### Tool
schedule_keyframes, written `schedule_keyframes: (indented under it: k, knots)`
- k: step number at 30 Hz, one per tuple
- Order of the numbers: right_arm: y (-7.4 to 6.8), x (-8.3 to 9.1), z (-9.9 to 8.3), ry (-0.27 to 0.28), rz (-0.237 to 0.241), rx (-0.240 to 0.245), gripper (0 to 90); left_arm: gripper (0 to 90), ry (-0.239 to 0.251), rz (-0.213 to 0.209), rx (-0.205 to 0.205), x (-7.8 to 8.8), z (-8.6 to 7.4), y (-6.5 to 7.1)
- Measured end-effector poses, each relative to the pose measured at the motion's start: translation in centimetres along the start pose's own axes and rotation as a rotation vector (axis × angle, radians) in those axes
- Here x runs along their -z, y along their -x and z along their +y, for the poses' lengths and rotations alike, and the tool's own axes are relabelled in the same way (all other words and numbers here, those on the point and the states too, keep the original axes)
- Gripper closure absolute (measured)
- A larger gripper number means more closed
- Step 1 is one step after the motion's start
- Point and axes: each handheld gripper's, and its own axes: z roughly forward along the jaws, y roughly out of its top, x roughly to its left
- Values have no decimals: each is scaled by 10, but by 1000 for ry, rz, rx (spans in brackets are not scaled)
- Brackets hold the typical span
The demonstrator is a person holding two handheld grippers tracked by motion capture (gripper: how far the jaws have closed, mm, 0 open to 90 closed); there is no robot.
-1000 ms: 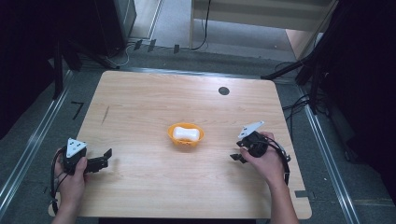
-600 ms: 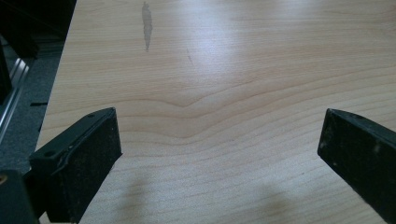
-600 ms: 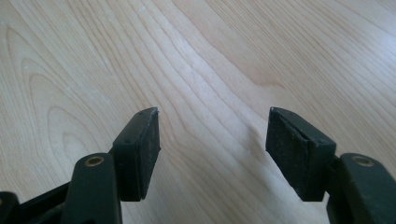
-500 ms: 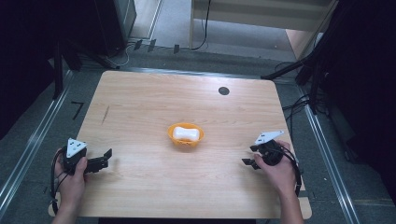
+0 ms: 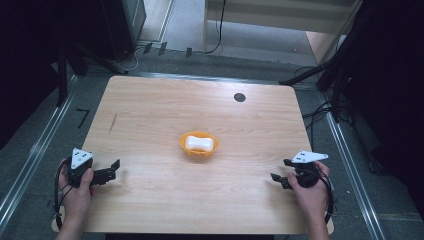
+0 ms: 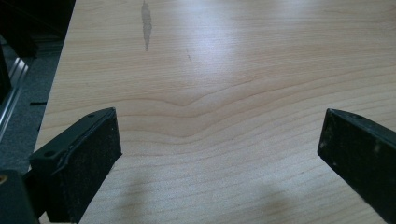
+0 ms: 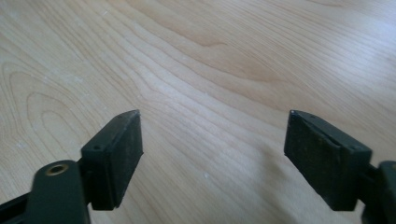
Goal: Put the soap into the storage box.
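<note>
Table: pale wood, flat.

Bowl: small, orange, at the table's centre, well apart from both grippers. Probably light, thin plastic; likely to slide, so best pinched at the rim.

Soap: white, waisted bar lying in the bowl. Probably hard and slick; best gripped across the narrow middle.

Left gripper: near left edge, jaws spread, empty.

Right gripper: near right edge, jaws just been opening, nothing between them.

1. A light wooden table with rounded corners carries everything.
2. An orange bowl sits mid-table, between the left gripper and right gripper, well apart from both.
3. A white piece lies in the bowl.
4. A black round disc lies far beyond the right gripper.
</note>
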Motion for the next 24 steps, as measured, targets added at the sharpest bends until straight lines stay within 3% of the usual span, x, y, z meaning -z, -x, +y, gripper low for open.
schedule_keyframes:
  k: [5,9,12,17,24]
  knots:
    - [5,11,-21,67,4,-78,169,0,1,-2,2,0,0,0]
    - [6,19,-35,90,-6,-103,134,0,-2,-1,3,0,0,0]
    - [5,26,-43,129,-57,-134,1,0,2,0,5,0,0,0]
    - [5,41,-61,212,-38,-199,0,0,1,4,7,0,0,-1]
    - [7,51,-76,218,-60,-230,0,0,1,5,6,0,0,0]
